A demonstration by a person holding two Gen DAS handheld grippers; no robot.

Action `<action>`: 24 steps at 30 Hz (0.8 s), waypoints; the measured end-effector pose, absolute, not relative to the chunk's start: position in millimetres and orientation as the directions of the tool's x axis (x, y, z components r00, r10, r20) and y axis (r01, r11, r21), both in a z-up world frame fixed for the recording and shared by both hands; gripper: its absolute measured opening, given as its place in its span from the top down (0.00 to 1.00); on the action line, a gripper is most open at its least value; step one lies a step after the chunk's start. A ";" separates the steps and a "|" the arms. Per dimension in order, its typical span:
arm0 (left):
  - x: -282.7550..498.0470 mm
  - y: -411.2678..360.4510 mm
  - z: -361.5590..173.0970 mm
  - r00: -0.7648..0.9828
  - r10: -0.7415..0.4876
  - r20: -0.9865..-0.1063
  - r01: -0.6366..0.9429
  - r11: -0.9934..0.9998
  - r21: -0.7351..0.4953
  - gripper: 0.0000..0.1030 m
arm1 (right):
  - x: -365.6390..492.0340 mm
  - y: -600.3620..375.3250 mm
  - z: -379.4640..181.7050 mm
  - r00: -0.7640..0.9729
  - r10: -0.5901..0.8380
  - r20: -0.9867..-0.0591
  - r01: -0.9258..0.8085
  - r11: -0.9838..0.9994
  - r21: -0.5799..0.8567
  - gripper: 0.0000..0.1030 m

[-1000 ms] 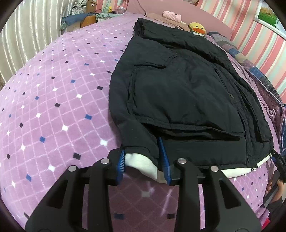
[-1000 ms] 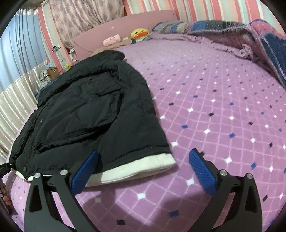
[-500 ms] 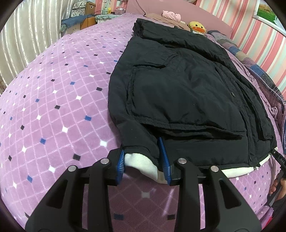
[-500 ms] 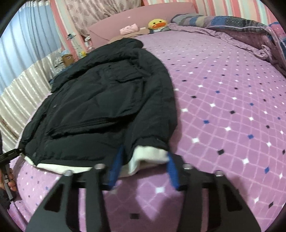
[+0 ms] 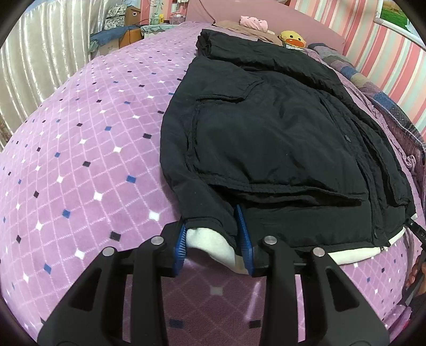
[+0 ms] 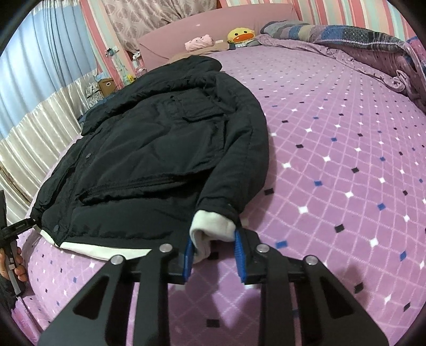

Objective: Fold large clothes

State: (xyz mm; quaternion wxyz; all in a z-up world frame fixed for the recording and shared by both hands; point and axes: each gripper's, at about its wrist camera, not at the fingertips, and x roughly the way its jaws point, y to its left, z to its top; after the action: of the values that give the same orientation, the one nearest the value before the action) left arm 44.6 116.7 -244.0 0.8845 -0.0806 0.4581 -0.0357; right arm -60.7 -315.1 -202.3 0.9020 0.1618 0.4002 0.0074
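A black jacket [image 5: 266, 127] with white fleece lining lies front up on the purple diamond-patterned bed cover [image 5: 80, 159], collar toward the headboard. My left gripper [image 5: 213, 235] is shut on the cuff of the sleeve [image 5: 205, 239] on the jacket's left side, white lining bulging between the blue pads. In the right wrist view the jacket [image 6: 159, 149] fills the left half. My right gripper [image 6: 213, 246] has the other sleeve's cuff [image 6: 210, 226] between its pads, and its jaws are closing on it, squeezing the white lining.
A yellow duck plush [image 6: 241, 34] and a pink item [image 6: 199, 42] sit by the pink headboard. A bunched patterned quilt [image 6: 346, 34] lies along the bed's far right side. Boxes [image 5: 127, 16] and curtains [image 5: 40, 61] stand beyond the bed's left side. A hand [image 6: 10, 263] shows at the left edge.
My right gripper went from wide open short of the hem to closed around the right sleeve cuff, which is now bunched between the pads. The left gripper kept its hold and stayed put.
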 end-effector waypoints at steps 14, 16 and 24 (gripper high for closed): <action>49.0 116.5 -222.2 0.577 -0.161 -0.801 0.038 0.985 -0.171 0.78 | -51.3 -323.7 -178.9 0.692 0.177 -0.700 0.096 0.938 0.333 0.77; 51.4 117.3 -214.7 0.579 -0.169 -0.797 0.056 0.984 -0.168 0.78 | -46.2 -324.1 -171.8 0.698 0.181 -0.693 0.087 0.939 0.334 0.78; 67.9 111.6 -186.2 0.608 -0.171 -0.776 0.087 0.985 -0.149 0.79 | -20.2 -327.3 -142.1 0.731 0.221 -0.645 0.065 0.919 0.388 0.78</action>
State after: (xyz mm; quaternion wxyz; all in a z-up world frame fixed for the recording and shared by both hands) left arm 67.9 111.6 -186.2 0.8953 -0.0480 0.4370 -0.0722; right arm -20.2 -327.3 -142.1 0.9094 0.1964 0.3641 0.0430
